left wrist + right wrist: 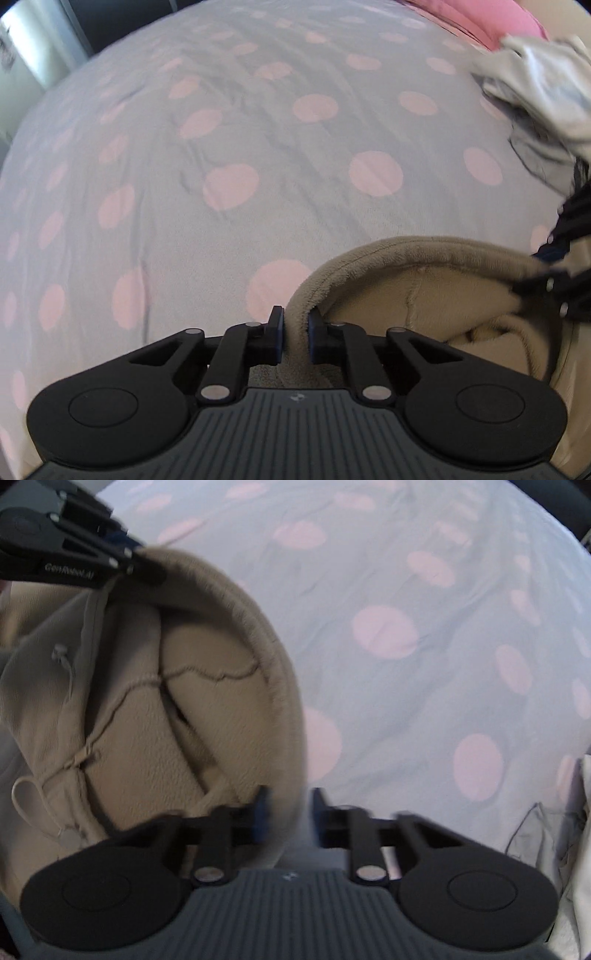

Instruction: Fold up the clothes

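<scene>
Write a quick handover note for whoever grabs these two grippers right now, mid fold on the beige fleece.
Left hand-held gripper: shut on the rim of the beige fleece garment.
Right hand-held gripper: shut on the same rim further along; the picture is blurred there.
Where things are: the fleece hangs between both grippers above the dotted bedsheet, its rim spread in an arc. A pile of pale clothes lies on the bed at the far right of the left view.
Done: fleece picked up by its edge.
Left: lay it flat on the sheet, fold it, then probably move on to the pile.
</scene>
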Action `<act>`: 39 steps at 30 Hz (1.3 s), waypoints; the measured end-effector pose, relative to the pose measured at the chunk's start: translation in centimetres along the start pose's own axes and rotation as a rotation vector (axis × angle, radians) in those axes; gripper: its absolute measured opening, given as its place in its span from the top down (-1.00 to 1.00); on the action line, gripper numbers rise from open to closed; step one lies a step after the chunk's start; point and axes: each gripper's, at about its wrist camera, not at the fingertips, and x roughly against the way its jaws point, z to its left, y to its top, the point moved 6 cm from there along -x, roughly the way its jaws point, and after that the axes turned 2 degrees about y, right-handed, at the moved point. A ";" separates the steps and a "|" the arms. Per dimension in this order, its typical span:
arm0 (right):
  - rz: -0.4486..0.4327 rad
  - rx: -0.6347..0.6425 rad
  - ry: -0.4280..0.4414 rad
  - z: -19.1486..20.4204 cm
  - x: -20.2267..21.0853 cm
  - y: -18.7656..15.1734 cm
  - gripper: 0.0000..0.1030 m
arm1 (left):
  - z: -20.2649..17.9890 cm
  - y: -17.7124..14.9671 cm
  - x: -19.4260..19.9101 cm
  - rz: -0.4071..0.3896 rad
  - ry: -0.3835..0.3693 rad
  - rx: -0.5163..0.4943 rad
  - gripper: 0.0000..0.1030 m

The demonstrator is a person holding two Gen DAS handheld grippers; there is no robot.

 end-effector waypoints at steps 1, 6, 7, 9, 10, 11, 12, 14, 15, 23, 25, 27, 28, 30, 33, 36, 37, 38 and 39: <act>0.004 0.025 -0.014 0.3 0.0 0.1 0.68 | 0.1 0.2 0.5 -0.008 0.005 0.000 0.82; -0.043 0.110 -0.173 -0.4 3.4 2.7 0.73 | 1.9 2.6 3.8 -0.083 0.060 0.041 0.82; -0.062 0.118 -0.211 -0.8 4.3 3.5 0.73 | 2.4 3.2 4.5 -0.105 0.070 0.052 0.82; -0.100 0.132 -0.288 -1.7 6.3 5.3 0.74 | 3.4 4.9 6.1 -0.153 0.097 0.071 0.82; -0.119 0.140 -0.327 -2.1 7.3 6.2 0.74 | 3.9 5.9 6.9 -0.182 0.111 0.083 0.83; -0.138 0.147 -0.365 -2.5 8.3 7.0 0.74 | 4.5 7.0 7.7 -0.214 0.126 0.100 0.83; -0.160 0.152 -0.408 -3.0 9.3 8.0 0.74 | 5.1 8.1 8.5 -0.247 0.141 0.118 0.83; -0.219 0.151 -0.505 -4.2 11.3 10.4 0.74 | 6.4 10.3 10.2 -0.328 0.171 0.168 0.83; -0.258 0.140 -0.552 -4.9 12.3 11.7 0.74 | 7.1 11.5 11.0 -0.369 0.185 0.192 0.83; -0.482 0.066 -0.696 -8.1 15.6 17.6 0.74 | 9.1 15.4 9.5 -0.489 0.238 0.252 0.84; -0.437 0.099 -0.690 -8.1 13.1 17.1 0.74 | 9.0 14.4 7.1 -0.446 0.227 0.230 0.84; -0.385 0.126 -0.666 -8.2 10.2 15.6 0.75 | 8.8 12.6 4.2 -0.390 0.216 0.199 0.84; -0.358 0.138 -0.644 -8.0 8.6 14.7 0.75 | 8.6 11.5 2.7 -0.358 0.202 0.182 0.84; -0.304 0.161 -0.601 -7.7 5.6 12.9 0.75 | 7.9 9.2 0.0 -0.295 0.187 0.138 0.84; -0.231 0.200 -0.532 -6.8 1.1 10.3 0.74 | 6.4 5.8 -3.5 -0.204 0.185 0.064 0.83; -0.168 0.237 -0.465 -5.5 -1.5 8.3 0.65 | 5.5 3.5 -5.6 -0.130 0.191 0.025 0.83; -0.157 0.248 -0.456 -5.2 -1.9 7.9 0.63 | 5.5 3.1 -5.7 -0.124 0.187 0.027 0.82; -0.155 0.253 -0.448 -5.0 -1.9 7.7 0.55 | 5.5 2.8 -5.7 -0.120 0.184 0.029 0.80; -0.162 0.248 -0.435 -5.0 -1.4 7.6 0.46 | 5.5 2.7 -5.3 -0.124 0.186 0.031 0.75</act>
